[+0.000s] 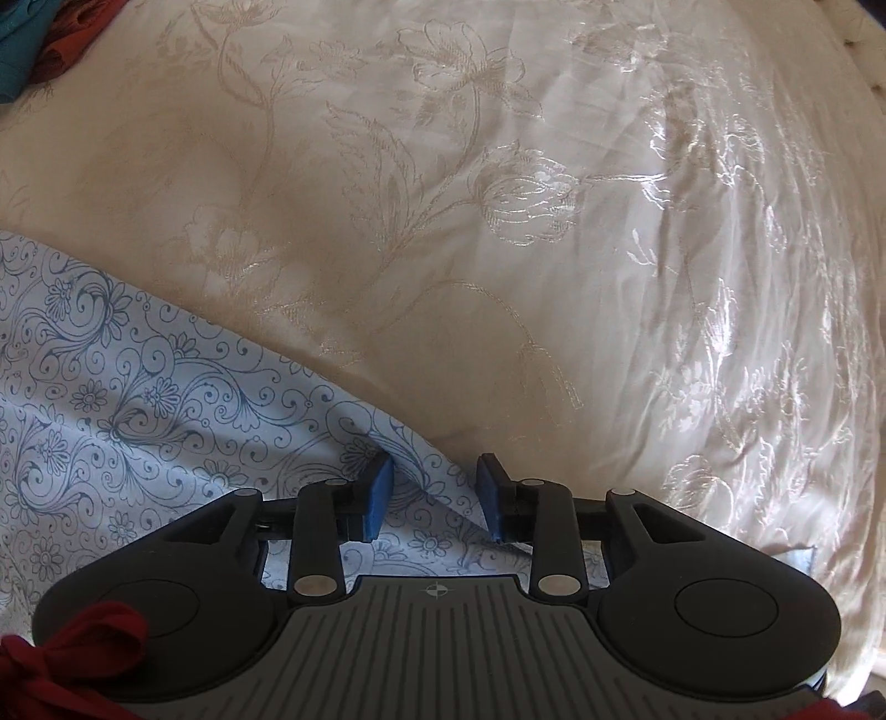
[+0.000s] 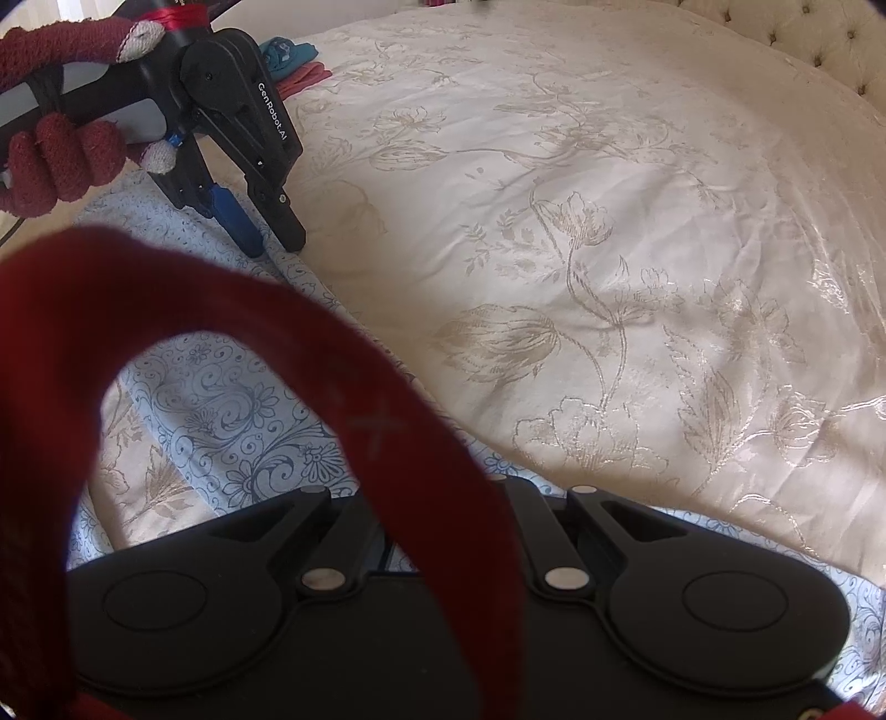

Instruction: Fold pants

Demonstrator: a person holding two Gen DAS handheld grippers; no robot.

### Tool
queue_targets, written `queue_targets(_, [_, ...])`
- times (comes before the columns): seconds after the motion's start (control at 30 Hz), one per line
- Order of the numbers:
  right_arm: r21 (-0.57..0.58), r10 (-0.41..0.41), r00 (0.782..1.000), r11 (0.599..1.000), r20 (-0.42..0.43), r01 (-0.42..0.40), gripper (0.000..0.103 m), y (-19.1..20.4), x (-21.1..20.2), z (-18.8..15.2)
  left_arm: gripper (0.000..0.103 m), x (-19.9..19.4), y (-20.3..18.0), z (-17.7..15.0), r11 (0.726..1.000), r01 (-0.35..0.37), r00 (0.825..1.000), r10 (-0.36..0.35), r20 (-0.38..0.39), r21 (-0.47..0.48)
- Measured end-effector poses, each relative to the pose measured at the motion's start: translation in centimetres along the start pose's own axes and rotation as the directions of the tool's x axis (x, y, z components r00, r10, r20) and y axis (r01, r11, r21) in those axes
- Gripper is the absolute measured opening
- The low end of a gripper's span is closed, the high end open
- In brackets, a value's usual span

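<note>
The pants [image 1: 138,410] are light blue with a dark swirl print and lie on a cream bedspread [image 1: 554,221]. My left gripper [image 1: 434,493] is open, its blue pads either side of a raised edge of the pants, not closed on it. It also shows in the right wrist view [image 2: 266,238], low over the pants' far edge [image 2: 232,410]. My right gripper's fingertips are hidden behind a red glove strap [image 2: 382,421], so its state cannot be told. It sits over the pants' near part.
The cream floral bedspread [image 2: 609,277] spreads to the right and far side. Teal and red clothes [image 1: 33,44] lie at the far left corner, also seen in the right wrist view [image 2: 293,61]. A tufted headboard [image 2: 819,44] borders the far right.
</note>
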State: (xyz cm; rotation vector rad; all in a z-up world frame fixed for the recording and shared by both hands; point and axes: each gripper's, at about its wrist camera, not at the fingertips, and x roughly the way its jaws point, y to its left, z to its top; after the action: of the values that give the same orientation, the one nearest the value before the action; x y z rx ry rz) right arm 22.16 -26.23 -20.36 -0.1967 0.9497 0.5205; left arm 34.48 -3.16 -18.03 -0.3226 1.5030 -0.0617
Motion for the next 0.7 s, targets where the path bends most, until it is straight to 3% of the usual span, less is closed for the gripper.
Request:
queue_targets(0.1, [-0.001, -0.001, 1.0, 1.0, 0.01, 0.001, 0.007, 0.1, -0.5, 0.0, 0.03, 0.8, -0.9, 0.2, 0.998, -0.041, 0.999, 0.041, -0.007, 0.054])
queue_targets(0.2, [0.0, -0.013, 1.0, 1.0, 0.017, 0.013, 0.007, 0.3, -0.9, -0.1, 0.004, 0.6, -0.2, -0.1, 1.0, -0.007, 0.999, 0.006, 0.044, 0.003])
queue_targets(0.23, [0.001, -0.018, 1.0, 1.0, 0.019, 0.018, 0.007, 0.5, -1.0, -0.1, 0.002, 0.0, 0.0, -0.4, 1.0, 0.011, 0.998, -0.011, 0.06, -0.001])
queue_targets(0.4, [0.035, -0.045, 0.998, 0.998, 0.045, 0.044, 0.007, 1.1, -2.6, -0.3, 0.002, -4.8, -0.5, -3.0, 0.993, 0.03, 0.985, -0.049, 0.167, 0.118])
queue_targets(0.53, [0.08, -0.068, 0.995, 0.995, 0.071, 0.062, 0.007, 2.4, -4.7, -1.0, 0.002, -8.9, -0.3, -7.1, 0.977, 0.033, 0.966, -0.086, 0.242, 0.211])
queue_targets(0.7, [0.158, -0.07, 0.995, 0.986, 0.073, 0.057, 0.007, 5.0, -7.1, -2.9, 0.002, -11.6, 1.0, -13.4, 0.956, 0.008, 0.96, -0.089, 0.265, 0.292])
